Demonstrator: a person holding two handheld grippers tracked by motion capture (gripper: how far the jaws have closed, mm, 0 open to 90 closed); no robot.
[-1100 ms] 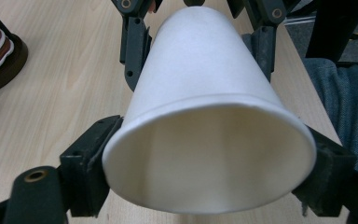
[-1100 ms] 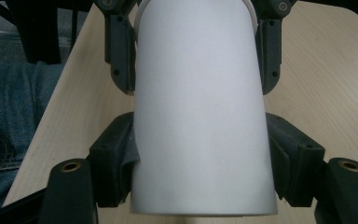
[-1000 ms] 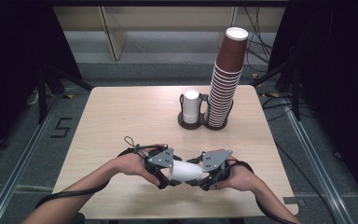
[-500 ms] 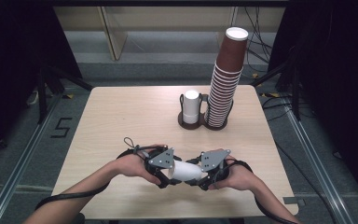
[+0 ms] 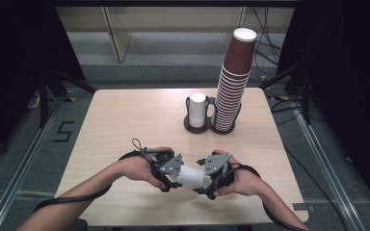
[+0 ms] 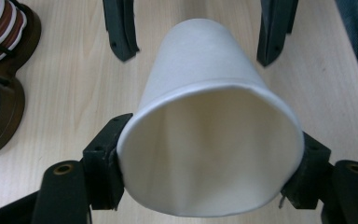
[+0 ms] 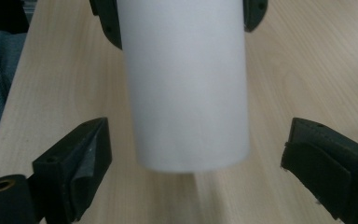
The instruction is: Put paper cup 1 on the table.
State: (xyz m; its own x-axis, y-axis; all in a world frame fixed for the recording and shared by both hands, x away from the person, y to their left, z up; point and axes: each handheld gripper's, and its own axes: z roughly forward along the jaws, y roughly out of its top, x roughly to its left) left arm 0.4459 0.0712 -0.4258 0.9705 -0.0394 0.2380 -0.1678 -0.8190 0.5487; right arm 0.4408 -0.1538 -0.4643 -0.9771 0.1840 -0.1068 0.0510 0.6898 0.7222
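While viewed from above, noted in order of size: wooden table (image 5: 125, 120), bare across its left half; tall stack of brown cups (image 5: 232, 82) standing in a dark two-ring holder (image 5: 211, 126) near the far right edge, with a short white stack (image 5: 198, 109) in the other ring just beside it. Both forearms entering from the bottom edge, cut off at the elbows, converging toward the near middle of the table, hands facing each other. Left gripper (image 5: 173, 174) clamped on the open rim end of a white paper cup (image 5: 191, 176), jaws pressing either side of the rim in the left gripper view, cup (image 6: 205, 135) lying sideways just above the tabletop. Right gripper (image 5: 206, 182) set at the cup's closed base, jaws apart, flanking it with clear gaps either side in the right gripper view, not touching. Cup's middle partly masked by grey plates overhead; contact with the table not determinable.
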